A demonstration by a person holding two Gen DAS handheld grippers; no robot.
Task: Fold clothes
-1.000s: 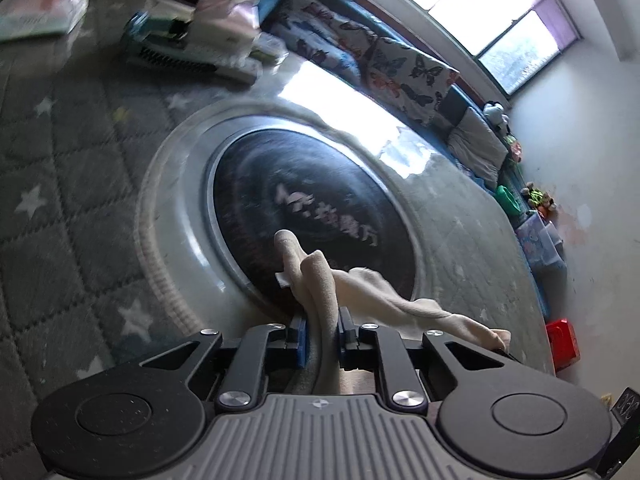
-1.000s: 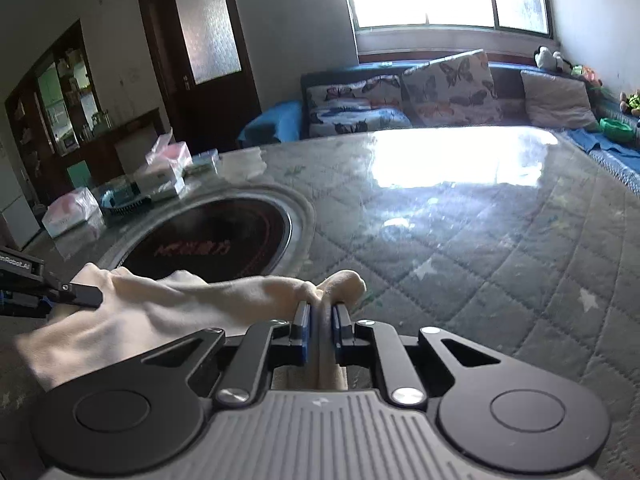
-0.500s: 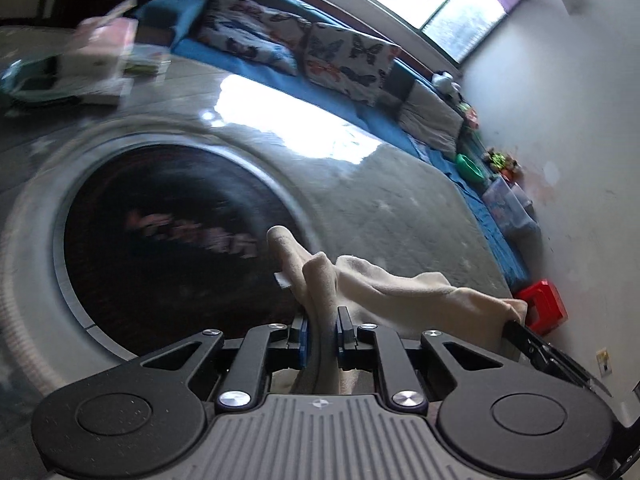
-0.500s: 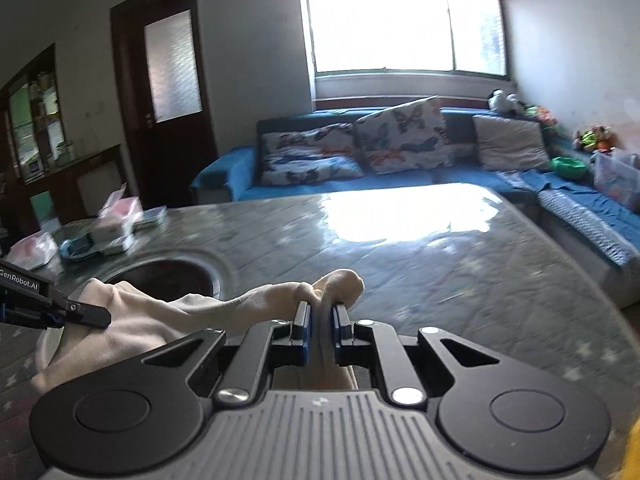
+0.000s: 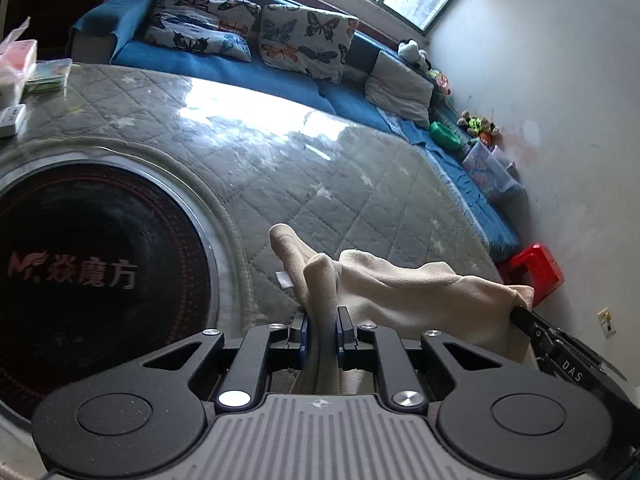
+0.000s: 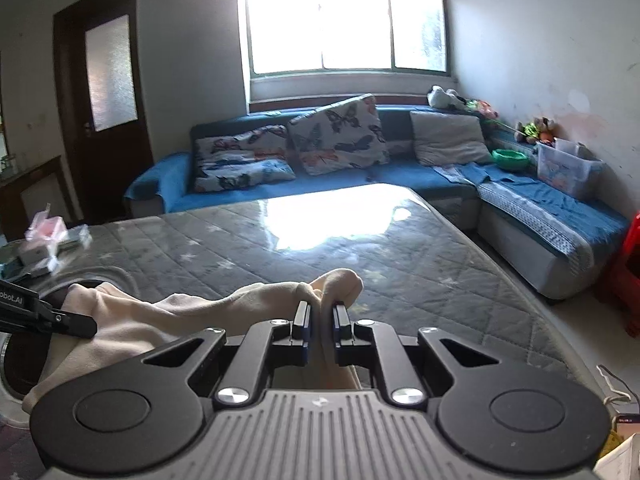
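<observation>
A cream garment (image 5: 400, 292) hangs stretched between my two grippers above the grey quilted table (image 5: 320, 168). My left gripper (image 5: 322, 330) is shut on one bunched corner of it. My right gripper (image 6: 321, 326) is shut on the other corner of the cream garment (image 6: 224, 308). In the left wrist view the right gripper's tip (image 5: 560, 352) shows at the right edge, clamping the cloth. In the right wrist view the left gripper's tip (image 6: 48, 316) shows at the left edge. The lower part of the garment is hidden under the gripper bodies.
A round black hotplate (image 5: 92, 264) sits sunk in the table at the left. Tissue packs and boxes (image 6: 44, 240) lie at the table's far left. A blue sofa (image 6: 400, 176) with butterfly cushions runs behind. A red stool (image 5: 536, 272) stands to the right.
Both grippers have lifted and swung right with the garment, away from the hotplate. The views now point towards the sofa and window. Both grips have held.
</observation>
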